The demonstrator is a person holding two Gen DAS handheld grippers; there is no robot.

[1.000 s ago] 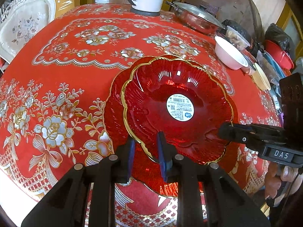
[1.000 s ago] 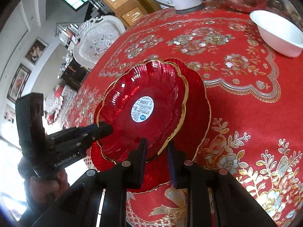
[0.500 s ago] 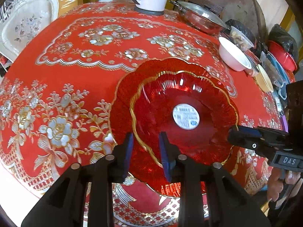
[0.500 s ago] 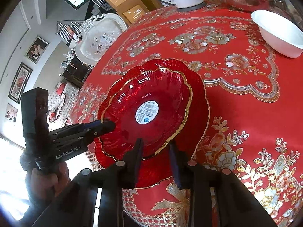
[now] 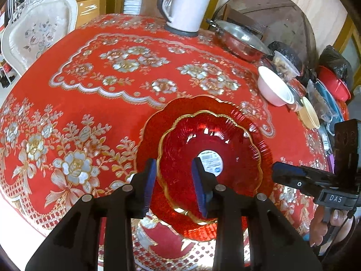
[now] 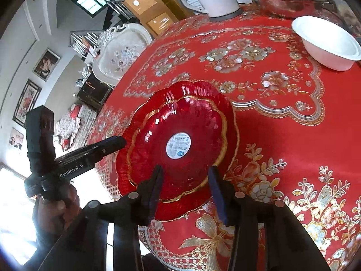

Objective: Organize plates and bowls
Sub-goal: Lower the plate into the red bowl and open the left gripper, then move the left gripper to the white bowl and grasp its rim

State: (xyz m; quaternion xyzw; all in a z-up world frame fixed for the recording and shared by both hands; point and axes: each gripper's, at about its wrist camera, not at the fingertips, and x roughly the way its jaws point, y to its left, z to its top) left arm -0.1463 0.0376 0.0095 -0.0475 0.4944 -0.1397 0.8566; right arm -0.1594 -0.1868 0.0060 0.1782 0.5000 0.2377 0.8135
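A smaller red glass plate (image 5: 234,158) with a gold rim and a white sticker lies nested on a larger red plate (image 5: 153,126) near the table's front edge. It also shows in the right wrist view (image 6: 198,126), on the larger plate (image 6: 232,124). My left gripper (image 5: 173,181) is open over the smaller plate's near-left rim, not gripping it. My right gripper (image 6: 186,186) is open over the plate's near edge, its jaws apart. A white bowl (image 5: 274,89) stands at the right; it shows in the right wrist view (image 6: 327,43) too.
A white kettle (image 5: 186,4) and a lidded steel pan (image 5: 239,39) stand at the table's back. A cream bowl (image 5: 310,113), bags and red containers (image 5: 334,83) crowd the right edge. A white chair (image 5: 38,33) stands at the far left. A red floral cloth (image 5: 90,72) covers the table.
Both grippers opened and let go of the smaller plate. It came down from a tilt to rest nested on the larger plate. Both grippers drew back slightly.
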